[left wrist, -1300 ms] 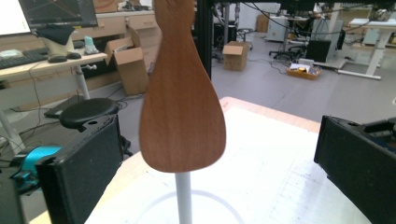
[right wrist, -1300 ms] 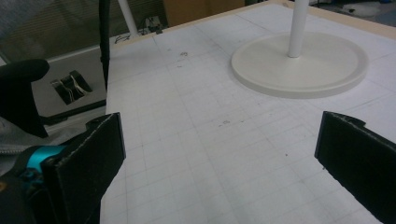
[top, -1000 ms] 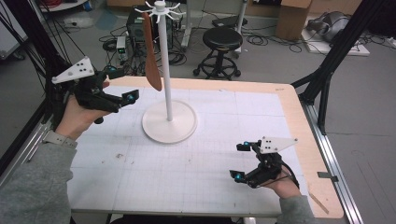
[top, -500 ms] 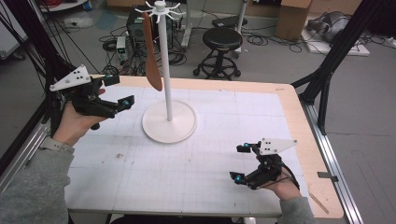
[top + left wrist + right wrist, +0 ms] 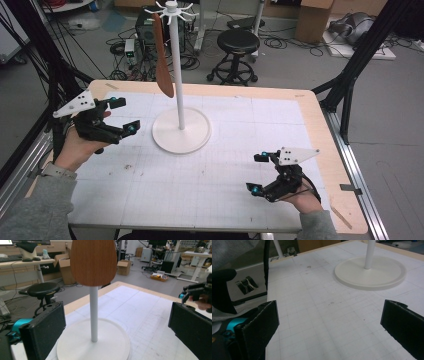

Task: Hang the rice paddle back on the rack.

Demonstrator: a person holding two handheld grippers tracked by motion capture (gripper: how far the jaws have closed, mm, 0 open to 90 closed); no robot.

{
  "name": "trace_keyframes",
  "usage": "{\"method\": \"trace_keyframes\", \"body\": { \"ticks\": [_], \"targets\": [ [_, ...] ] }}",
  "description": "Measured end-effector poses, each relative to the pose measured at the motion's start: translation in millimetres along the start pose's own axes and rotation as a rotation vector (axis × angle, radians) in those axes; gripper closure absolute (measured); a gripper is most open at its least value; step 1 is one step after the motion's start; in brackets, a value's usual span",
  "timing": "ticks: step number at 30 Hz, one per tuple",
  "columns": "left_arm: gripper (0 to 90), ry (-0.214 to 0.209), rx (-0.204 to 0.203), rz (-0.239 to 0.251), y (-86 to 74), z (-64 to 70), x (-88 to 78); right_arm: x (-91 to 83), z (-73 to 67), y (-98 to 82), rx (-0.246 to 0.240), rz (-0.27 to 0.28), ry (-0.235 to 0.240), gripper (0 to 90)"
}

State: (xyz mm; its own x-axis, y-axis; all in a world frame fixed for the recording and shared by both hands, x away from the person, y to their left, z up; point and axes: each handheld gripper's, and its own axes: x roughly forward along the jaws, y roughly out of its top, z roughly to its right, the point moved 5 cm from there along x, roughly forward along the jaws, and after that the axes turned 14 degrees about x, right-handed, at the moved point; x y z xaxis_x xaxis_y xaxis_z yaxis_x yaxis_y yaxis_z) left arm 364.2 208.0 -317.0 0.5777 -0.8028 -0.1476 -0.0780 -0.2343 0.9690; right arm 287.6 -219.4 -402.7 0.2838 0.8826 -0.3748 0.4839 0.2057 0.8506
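Note:
A white stand rises from a round base (image 5: 181, 131) at the table's back middle, its pole (image 5: 176, 65) topped with small hooks. From one hook hangs a wooden spatula (image 5: 162, 60), blade down and clear of the table. My left gripper (image 5: 125, 115) is open and holds nothing, a short way left of the base, pointing at the stand. Along its jaws the spatula blade (image 5: 93, 262) hangs above and ahead, in front of the pole (image 5: 94, 315). Near the front right my right gripper (image 5: 256, 173) is open and holds nothing, facing the base (image 5: 372, 272) across the gridded mat.
A black stool (image 5: 239, 42) and floor cables lie behind the table. Black frame struts (image 5: 357, 65) stand at the right and left corners. The table's wooden border (image 5: 320, 130) surrounds the white mat. A grey sleeve (image 5: 232, 252) shows at the left of the right gripper view.
My left gripper has drawn back from the stand, a little toward the near-left of the table, still open. The right gripper and the spatula have not moved.

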Motion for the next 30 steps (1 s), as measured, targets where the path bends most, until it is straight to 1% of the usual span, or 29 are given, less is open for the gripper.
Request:
{"method": "trace_keyframes", "body": {
  "ticks": [3, 4, 8, 10, 11, 12, 13, 15, 18, 21, 24, 27, 30],
  "targets": [
    [1.7, -0.007, 0.002, -0.002, -6.8, 3.0, -2.4, -0.2, 0.6, 0.4, -0.002, 0.003, -0.003, 0.7],
    [1.7, -0.016, -0.001, 0.000, -9.2, 4.4, -3.4, 0.4, 0.2, -0.1, 0.002, -0.001, -0.001, 0.6],
    [1.7, -0.012, -0.002, -0.011, -20.3, 9.3, -6.3, 3.8, -0.5, -0.9, -0.009, -0.014, -0.004, 0.6],
    [1.7, -0.013, -0.006, 0.003, -22.3, 12.7, -8.4, 3.2, -1.2, -1.1, -0.003, -0.017, -0.003, 0.7],
    [1.7, -0.020, 0.000, 0.012, -22.5, 15.1, -9.7, 2.7, -1.0, -0.5, -0.006, -0.009, -0.002, 0.7],
    [1.7, -0.028, 0.001, 0.023, -22.4, 17.4, -10.9, 1.5, -1.2, 0.2, 0.001, 0.001, -0.001, 0.7],
    [1.7, -0.036, 0.000, 0.029, -22.5, 19.5, -12.1, 0.2, -1.2, 1.7, 0.001, 0.019, 0.009, 0.6],
    [1.7, -0.033, 0.009, 0.019, -22.9, 22.3, -13.9, -3.5, -1.6, 4.4, 0.008, 0.052, 0.014, 0.7],
    [1.7, -0.032, 0.029, 0.021, -21.4, 25.7, -16.8, -8.2, -0.2, 6.5, 0.015, 0.080, 0.007, 0.7],
    [1.7, -0.020, 0.041, 0.041, -18.6, 28.6, -19.5, -10.8, 1.7, 8.4, 0.013, 0.102, -0.001, 0.7],
    [1.7, -0.014, 0.059, 0.046, -18.8, 31.2, -20.6, -13.2, 1.2, 11.5, 0.006, 0.136, 0.009, 0.6],
    [1.7, -0.014, 0.061, 0.047, -21.1, 33.3, -21.6, -16.4, -0.1, 14.5, 0.005, 0.165, 0.017, 0.6],
    [1.7, -0.012, 0.057, 0.049, -24.9, 35.7, -23.5, -21.0, -2.6, 18.2, -0.003, 0.202, 0.040, 0.7]
  ]
}}
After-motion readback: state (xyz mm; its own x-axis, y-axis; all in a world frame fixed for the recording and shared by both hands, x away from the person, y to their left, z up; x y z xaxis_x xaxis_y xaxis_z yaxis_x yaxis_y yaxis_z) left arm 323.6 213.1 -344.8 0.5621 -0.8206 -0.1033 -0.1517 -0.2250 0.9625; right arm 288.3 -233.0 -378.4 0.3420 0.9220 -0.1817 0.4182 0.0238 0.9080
